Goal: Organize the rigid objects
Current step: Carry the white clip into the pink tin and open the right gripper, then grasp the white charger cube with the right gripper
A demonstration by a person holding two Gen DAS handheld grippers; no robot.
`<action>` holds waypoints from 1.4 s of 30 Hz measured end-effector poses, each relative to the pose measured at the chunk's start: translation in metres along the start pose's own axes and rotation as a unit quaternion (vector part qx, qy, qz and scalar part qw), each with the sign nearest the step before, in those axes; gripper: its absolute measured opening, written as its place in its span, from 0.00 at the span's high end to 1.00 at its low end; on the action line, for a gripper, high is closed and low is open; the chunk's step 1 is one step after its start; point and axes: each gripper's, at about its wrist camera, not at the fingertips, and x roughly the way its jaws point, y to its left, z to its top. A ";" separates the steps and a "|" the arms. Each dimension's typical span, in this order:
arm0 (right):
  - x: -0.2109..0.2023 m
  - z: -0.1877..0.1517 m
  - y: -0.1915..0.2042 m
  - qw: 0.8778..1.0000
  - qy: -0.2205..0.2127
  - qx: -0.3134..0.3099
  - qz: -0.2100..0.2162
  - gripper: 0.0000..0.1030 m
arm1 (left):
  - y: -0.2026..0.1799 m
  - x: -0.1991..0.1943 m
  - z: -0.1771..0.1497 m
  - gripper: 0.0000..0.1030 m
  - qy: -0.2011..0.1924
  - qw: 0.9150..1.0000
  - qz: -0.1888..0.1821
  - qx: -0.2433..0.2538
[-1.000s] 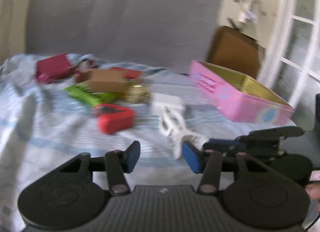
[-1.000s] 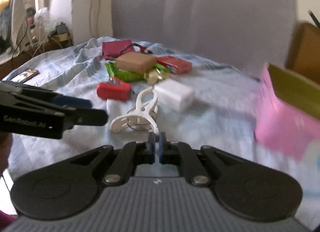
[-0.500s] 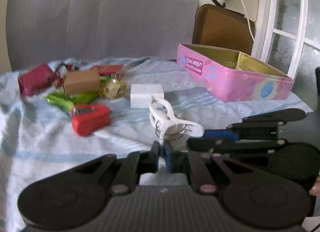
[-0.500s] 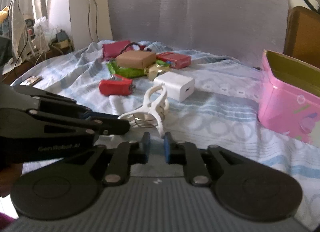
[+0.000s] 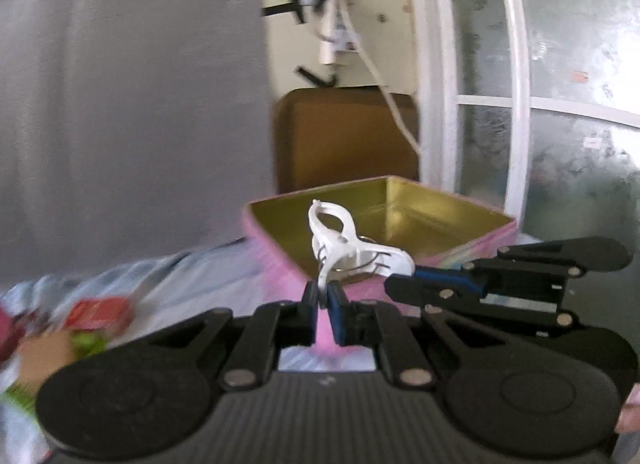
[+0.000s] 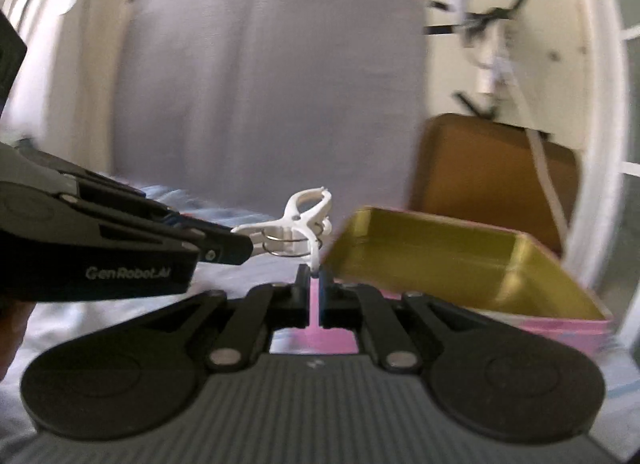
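Observation:
A white plastic clip [image 5: 340, 242] with a wire spring is held in the air by both grippers. My left gripper [image 5: 323, 296] is shut on one handle arm. My right gripper [image 6: 314, 278] is shut on the other arm; it comes in from the right in the left wrist view [image 5: 404, 278]. The clip also shows in the right wrist view [image 6: 298, 224]. Just behind it stands the open pink tin [image 5: 460, 252] with a gold inside, seen in the right wrist view [image 6: 460, 260] as well. The clip hangs near the tin's near corner.
A red box [image 5: 100, 312], a brown box [image 5: 44, 356] and green packets [image 5: 86, 344] lie blurred on the blue-striped bedsheet [image 5: 192, 276] at lower left. A brown chair back [image 5: 344, 136], a grey backdrop [image 5: 132, 104] and a white window frame [image 5: 516, 104] stand behind.
Both grippers have closed on the clip and lifted it off the bed, swinging right and up toward the pink tin. The pile of objects has slid out to the lower left.

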 end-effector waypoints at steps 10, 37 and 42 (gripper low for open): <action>0.046 -0.005 -0.077 0.996 0.040 0.047 -0.071 0.94 | -0.026 0.102 0.021 0.92 0.031 0.999 -0.035 -0.014; 0.026 -0.018 -0.003 0.989 0.076 0.111 0.056 0.62 | 0.073 -0.023 -0.091 0.63 0.094 0.985 0.099 -0.106; 0.055 -0.009 0.047 0.982 0.116 0.072 0.130 0.50 | 0.121 -0.048 -0.101 0.62 0.090 0.970 0.167 -0.152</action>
